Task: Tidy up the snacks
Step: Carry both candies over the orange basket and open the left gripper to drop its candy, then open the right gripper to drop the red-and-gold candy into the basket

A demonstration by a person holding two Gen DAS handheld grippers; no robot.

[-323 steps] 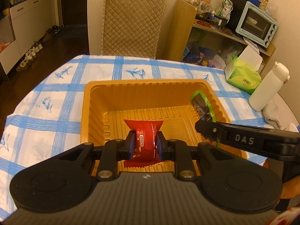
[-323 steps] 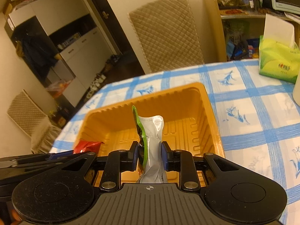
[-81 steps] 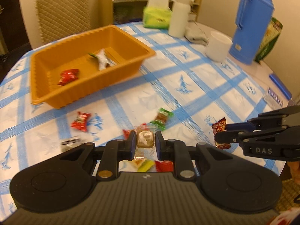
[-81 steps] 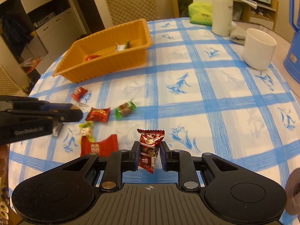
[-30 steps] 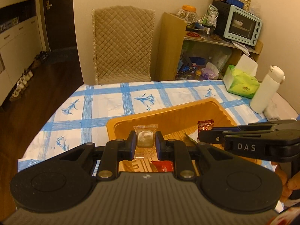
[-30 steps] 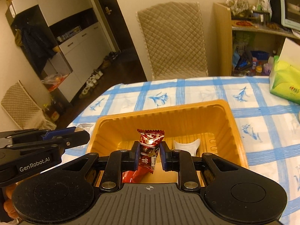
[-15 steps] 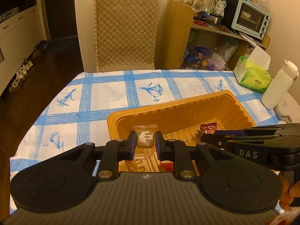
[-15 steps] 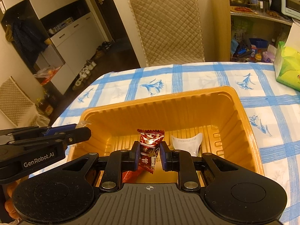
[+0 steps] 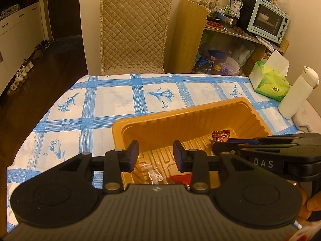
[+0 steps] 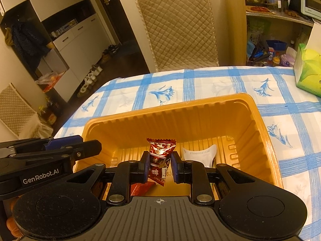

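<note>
**Now over the tray: one candy let go, one gripped**

Left gripper (image 9: pixel 156 152), jaws just having been opening, is hovering released and empty above the orange tray (image 9: pixel 180 112); a clear-wrapped candy (image 9: pixel 144 166) is lying on the tray floor below. Right gripper (image 10: pixel 160 165) is clenching a red-wrapped candy (image 10: pixel 160 158) above the same tray, beside a white packet (image 10: pixel 200 153), on the blue-checked tablecloth (image 9: pixel 100 108).

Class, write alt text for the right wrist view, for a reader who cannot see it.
The right gripper holds a red wrapped candy over an orange plastic bin on a blue-checked tablecloth. A white packet lies inside the bin, and the left gripper reaches in from the left.
</note>
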